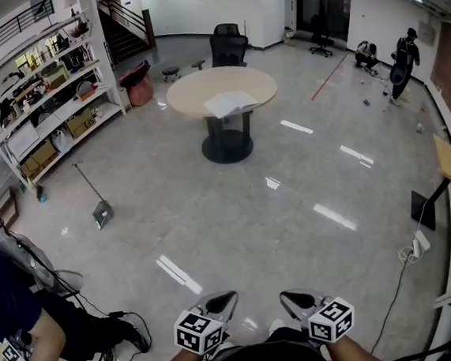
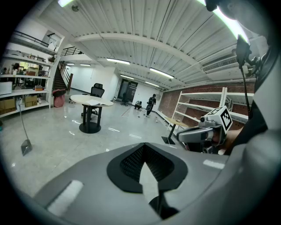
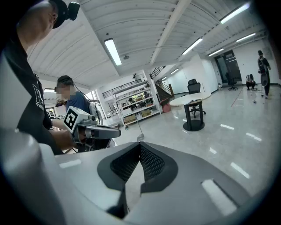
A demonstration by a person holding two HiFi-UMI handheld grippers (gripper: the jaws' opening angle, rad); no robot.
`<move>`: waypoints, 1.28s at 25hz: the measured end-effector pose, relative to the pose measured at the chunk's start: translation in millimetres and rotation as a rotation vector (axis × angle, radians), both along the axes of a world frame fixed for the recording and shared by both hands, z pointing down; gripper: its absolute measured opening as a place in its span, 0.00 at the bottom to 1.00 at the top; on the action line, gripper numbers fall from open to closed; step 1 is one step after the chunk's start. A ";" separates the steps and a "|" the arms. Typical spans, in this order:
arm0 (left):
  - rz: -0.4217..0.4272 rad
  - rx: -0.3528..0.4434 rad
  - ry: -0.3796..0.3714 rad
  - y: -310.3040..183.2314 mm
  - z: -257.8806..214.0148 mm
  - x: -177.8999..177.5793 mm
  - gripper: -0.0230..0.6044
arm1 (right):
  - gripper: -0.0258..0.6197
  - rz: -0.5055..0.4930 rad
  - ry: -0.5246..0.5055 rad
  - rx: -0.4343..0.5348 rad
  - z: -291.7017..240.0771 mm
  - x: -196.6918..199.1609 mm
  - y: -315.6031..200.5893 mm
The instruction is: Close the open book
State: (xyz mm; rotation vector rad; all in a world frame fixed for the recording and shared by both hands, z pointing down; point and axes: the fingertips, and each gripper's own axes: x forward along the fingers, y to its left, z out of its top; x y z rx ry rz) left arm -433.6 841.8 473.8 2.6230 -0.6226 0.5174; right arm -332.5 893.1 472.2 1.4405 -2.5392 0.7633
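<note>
The open book (image 1: 231, 102) lies with its white pages up on a round wooden table (image 1: 193, 91), far across the shiny floor. Both grippers are held low at the bottom edge of the head view, side by side, well short of the table. My left gripper (image 1: 223, 299) is shut with nothing between its fingers. My right gripper (image 1: 291, 297) is shut and empty too. In the left gripper view the table (image 2: 83, 99) stands far off at the left and the right gripper (image 2: 195, 134) shows at the right. In the right gripper view the table (image 3: 193, 99) is distant.
White shelves (image 1: 51, 97) with boxes line the left wall. A dustpan on a long handle (image 1: 102, 213) lies on the floor. A black office chair (image 1: 228, 44) stands behind the table. A person (image 1: 20, 314) sits at the lower left, and people (image 1: 402, 57) stand far right.
</note>
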 end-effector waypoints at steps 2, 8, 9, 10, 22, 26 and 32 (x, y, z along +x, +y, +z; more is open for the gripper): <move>0.001 -0.027 0.003 -8.6 4.9 28.9 0.05 | 0.05 0.006 0.012 0.010 0.4 30.9 -8.9; -0.015 -0.092 0.096 -43.2 -4.1 125.7 0.05 | 0.05 0.037 0.021 0.016 8.3 125.6 -30.1; -0.015 -0.076 0.097 -47.7 -6.6 139.3 0.05 | 0.05 0.039 0.024 0.015 11.0 138.2 -33.7; -0.013 -0.063 0.096 -51.3 -8.3 151.2 0.05 | 0.05 0.039 0.026 0.016 13.2 149.0 -37.7; 0.042 -0.080 -0.032 -95.6 9.9 216.3 0.05 | 0.05 0.071 -0.024 -0.030 28.5 219.5 -89.6; 0.156 -0.146 -0.050 -116.4 31.5 260.4 0.05 | 0.05 0.082 -0.041 -0.074 30.5 235.3 -126.1; 0.262 -0.128 -0.005 -213.5 26.3 344.4 0.05 | 0.05 0.069 0.031 -0.094 16.2 275.9 -231.5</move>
